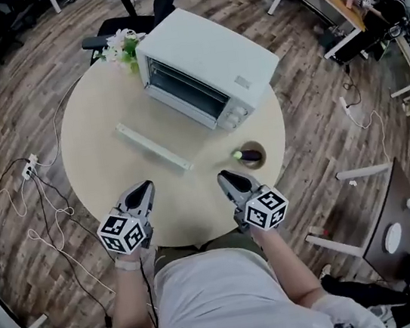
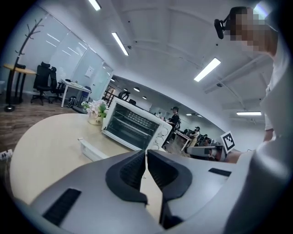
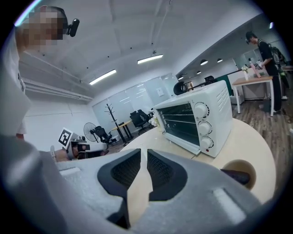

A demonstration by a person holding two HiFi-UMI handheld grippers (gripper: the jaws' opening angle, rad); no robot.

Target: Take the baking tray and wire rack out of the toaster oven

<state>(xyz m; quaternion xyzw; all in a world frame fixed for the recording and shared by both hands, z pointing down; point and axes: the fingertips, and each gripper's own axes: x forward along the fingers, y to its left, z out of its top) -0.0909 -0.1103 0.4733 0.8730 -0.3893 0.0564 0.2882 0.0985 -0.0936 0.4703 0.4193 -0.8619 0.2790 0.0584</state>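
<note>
**A:** Item 1, L side?

**B:** left gripper (image 1: 145, 188), over near edge of table (image 1: 94, 164). Jaws pressed together, nothing btwn them. Item 2: flowers (image 1: 120, 46), far edge, just beside oven's L corner. Item 3: white bar (image 1: 153, 146), mid-table, lying loose in front of oven.

**A:** Oven?

**B:** Item 4: toaster oven (image 1: 213, 63), far half of table, glass door (image 1: 187, 93) looks closed. wire rack (image 3: 183, 122) shows thru glass as thin lines. baking tray can't be made out, presumably inside too.

**A:** R side?

**B:** Item 5: right gripper (image 1: 224, 176), near edge, jaws together, empty. Item 6: small bowl (image 1: 263, 151) w/ dark thing (image 1: 250, 156) in it, toward R edge, near oven's knobs (image 1: 235, 117).

**A:** Handling note?

**B:** Step in hand, as I judge it, is door first. Spread one gripper's jaws before reaching, take door's top edge at centre and swing it down slowly. Other gripper can steady oven body so it doesn't slide. Approach btwn bar & bowl, touching neither
</note>
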